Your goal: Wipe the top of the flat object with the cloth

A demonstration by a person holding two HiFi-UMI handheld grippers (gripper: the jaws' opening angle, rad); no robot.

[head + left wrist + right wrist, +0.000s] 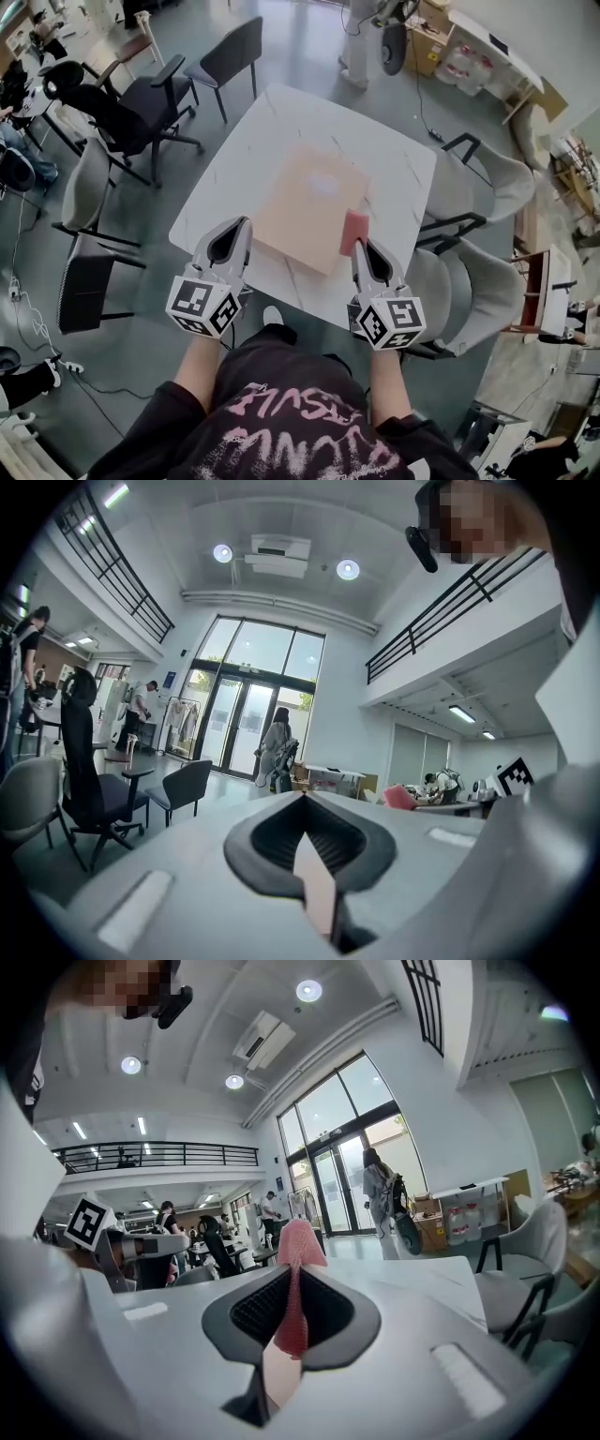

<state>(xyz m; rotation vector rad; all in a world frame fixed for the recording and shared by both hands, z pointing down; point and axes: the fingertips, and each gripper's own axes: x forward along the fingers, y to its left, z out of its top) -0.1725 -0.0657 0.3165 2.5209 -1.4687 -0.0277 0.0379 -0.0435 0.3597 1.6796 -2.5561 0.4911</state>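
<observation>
Left gripper [236,230]: my fingers closed on the near-left edge of the tan flat board [309,202], mid-frame on the white desk [398,159]. Right gripper [362,247]: fingers clamp the pink cloth [354,231] at the board's right edge. Wiping, I judge, is hardly begun and most of the top is left.

Both hand-held units look the same: the left gripper [244,225] and right gripper [360,247] have smooth light-grey shells wrapped around a dark teardrop-shaped hollow, with black ribbed pads [328,841] inside. Each one has a white marker cube on the back, left [202,306] and right [391,322], printed with chunky black-and-white squares. The person's wearing a black T-shirt [272,361] with scratchy pink lettering [281,422] across the chest, and short sleeves [159,427].
</observation>
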